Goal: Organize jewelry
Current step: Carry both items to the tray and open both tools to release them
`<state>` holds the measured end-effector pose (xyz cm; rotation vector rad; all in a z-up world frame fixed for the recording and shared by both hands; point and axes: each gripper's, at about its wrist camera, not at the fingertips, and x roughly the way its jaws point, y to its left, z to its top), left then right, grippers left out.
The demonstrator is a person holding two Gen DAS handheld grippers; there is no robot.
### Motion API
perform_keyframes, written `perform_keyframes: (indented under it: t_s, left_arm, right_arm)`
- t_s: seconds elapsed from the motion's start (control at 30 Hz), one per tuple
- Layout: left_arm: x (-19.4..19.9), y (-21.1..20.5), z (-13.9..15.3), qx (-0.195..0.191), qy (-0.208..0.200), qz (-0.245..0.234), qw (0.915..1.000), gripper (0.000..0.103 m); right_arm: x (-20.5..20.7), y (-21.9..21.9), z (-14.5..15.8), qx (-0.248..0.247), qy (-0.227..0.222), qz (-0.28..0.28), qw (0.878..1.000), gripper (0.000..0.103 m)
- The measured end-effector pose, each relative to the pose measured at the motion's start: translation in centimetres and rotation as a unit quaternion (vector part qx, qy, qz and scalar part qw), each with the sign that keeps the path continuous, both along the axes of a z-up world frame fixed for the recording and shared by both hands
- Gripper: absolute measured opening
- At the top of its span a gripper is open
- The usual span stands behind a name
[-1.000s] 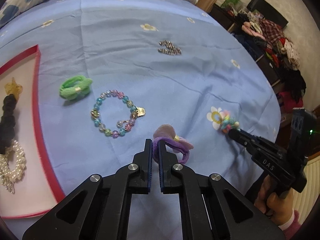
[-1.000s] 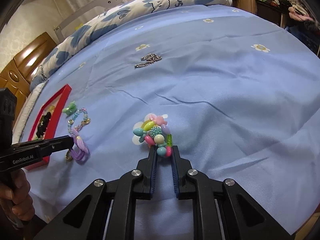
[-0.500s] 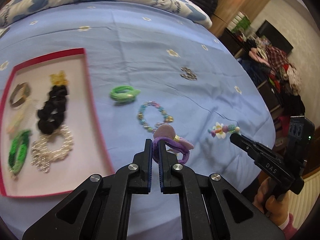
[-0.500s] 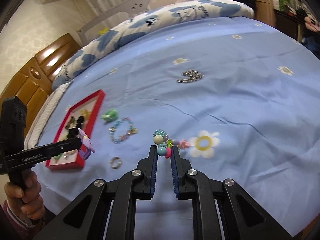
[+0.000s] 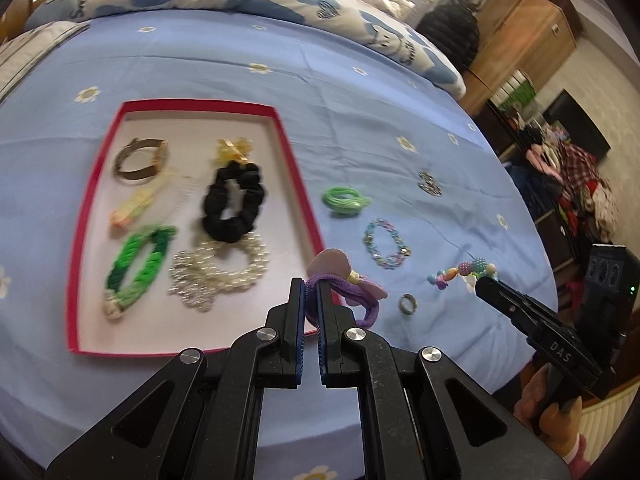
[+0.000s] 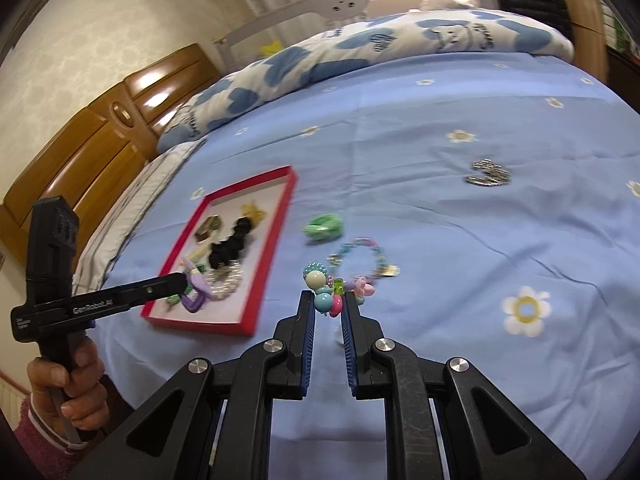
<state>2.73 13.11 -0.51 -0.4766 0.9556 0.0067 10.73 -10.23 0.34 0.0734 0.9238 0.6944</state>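
My left gripper [image 5: 311,294] is clamped on the purple hair tie [image 5: 347,287], fingers nearly together with only the band between them. The tie hangs above the near right corner of the red tray [image 5: 96,168].

My right gripper [image 6: 329,307] is closed narrowly on the colorful bead bracelet [image 6: 325,289], held above the blue bedsheet [image 6: 460,240], right of the tray.

Inside the tray lie a black scrunchie [image 5: 233,204], a pearl bracelet [image 5: 218,270], a green braided band [image 5: 136,260], a metal cuff [image 5: 140,158], and a yellow clip [image 5: 234,148].

On the sheet right of the tray: a green hair tie [image 5: 345,201] nearest it, a pastel bead bracelet [image 5: 386,243] further right, a small ring [image 5: 408,304] toward the near edge, and a silver chain [image 5: 430,184] farthest away.
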Motion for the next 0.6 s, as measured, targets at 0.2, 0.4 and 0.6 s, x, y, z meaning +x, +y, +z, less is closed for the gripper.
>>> perform_keyframes:
  t_s: [0.2,0.4,0.6]
  left_arm:
    - [-1.7,3.0,0.0,0.003,-0.002,0.033,0.9994,0.004]
    - [-3.1,5.7,-0.6,0.004,0.006,0.065,0.9979,0.004]
    - [-3.9,7.7,-1.3,-0.001,0.011,0.088,0.9961,0.004]
  right_arm:
    - [-0.5,3.5,0.6,0.008,-0.003,0.038,0.999,0.013]
    - [-1.0,6.8,0.8,0.012,-0.005,0.073,0.997,0.013]
    - [-1.3,9.8,0.3,0.010,0.002,0.104,0.995,0.013]
